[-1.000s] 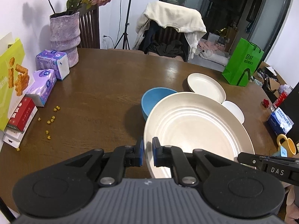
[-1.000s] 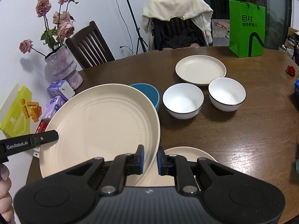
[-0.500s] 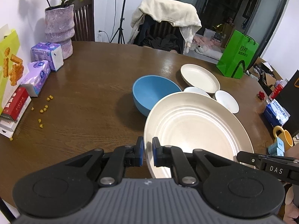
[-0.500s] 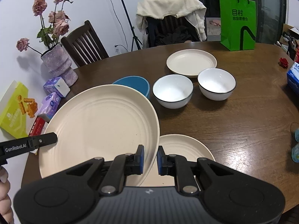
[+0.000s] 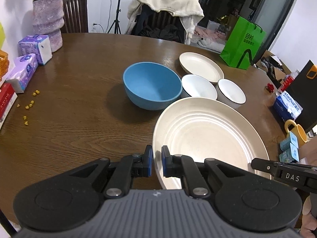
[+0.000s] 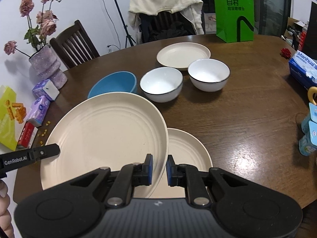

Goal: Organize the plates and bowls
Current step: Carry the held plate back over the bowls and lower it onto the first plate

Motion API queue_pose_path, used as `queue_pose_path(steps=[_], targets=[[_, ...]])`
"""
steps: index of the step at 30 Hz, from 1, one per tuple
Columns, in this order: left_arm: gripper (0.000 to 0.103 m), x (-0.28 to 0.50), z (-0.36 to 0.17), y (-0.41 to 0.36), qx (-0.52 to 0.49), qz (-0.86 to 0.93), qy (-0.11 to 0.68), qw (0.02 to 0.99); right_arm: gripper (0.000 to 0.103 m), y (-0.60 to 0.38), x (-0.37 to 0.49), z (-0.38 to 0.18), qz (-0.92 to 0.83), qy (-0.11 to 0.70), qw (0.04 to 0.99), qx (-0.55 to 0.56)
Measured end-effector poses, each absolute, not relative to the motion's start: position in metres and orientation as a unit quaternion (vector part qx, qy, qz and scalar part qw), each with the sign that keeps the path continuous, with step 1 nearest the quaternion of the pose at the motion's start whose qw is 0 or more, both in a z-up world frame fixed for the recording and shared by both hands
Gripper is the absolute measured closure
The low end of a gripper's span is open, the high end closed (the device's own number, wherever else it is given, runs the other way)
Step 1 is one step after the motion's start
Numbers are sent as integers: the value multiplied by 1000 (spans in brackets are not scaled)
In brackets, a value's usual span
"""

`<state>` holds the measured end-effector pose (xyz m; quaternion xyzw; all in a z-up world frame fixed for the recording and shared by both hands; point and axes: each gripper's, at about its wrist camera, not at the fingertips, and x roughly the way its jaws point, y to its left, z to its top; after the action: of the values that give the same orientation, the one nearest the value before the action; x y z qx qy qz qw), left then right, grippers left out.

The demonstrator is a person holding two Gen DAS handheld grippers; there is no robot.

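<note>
Both grippers hold one large cream plate (image 5: 208, 136) above the table. My left gripper (image 5: 156, 163) is shut on its left rim. My right gripper (image 6: 159, 168) is shut on its right rim, where the plate (image 6: 107, 134) fills the left of the right wrist view. A smaller cream plate (image 6: 186, 148) lies on the table partly under it. A blue bowl (image 5: 151, 85) sits behind, with two white bowls (image 6: 161, 84) (image 6: 208, 74) and another cream plate (image 6: 183, 54) further back.
A purple vase (image 5: 48, 23), tissue packs (image 5: 34, 47) and yellow crumbs (image 5: 29, 105) lie at the left. A green bag (image 6: 233, 11) stands at the back. A blue tissue box (image 6: 303, 68), yellow mug (image 5: 295, 130) and small cartons (image 6: 309, 136) sit at the right edge.
Both grippers have drawn back and up with the large plate. The blue bowl and white bowls, partly covered before, now show in full behind it.
</note>
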<state>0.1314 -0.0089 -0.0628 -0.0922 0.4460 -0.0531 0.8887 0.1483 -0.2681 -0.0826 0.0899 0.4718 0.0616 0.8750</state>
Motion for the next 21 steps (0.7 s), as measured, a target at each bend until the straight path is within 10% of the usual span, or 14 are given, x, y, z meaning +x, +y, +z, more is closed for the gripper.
queue_pose_path(steps=[21], targets=[[93, 144, -93, -36, -76, -80, 465, 878, 89, -296, 141, -109, 32, 482, 871, 91]])
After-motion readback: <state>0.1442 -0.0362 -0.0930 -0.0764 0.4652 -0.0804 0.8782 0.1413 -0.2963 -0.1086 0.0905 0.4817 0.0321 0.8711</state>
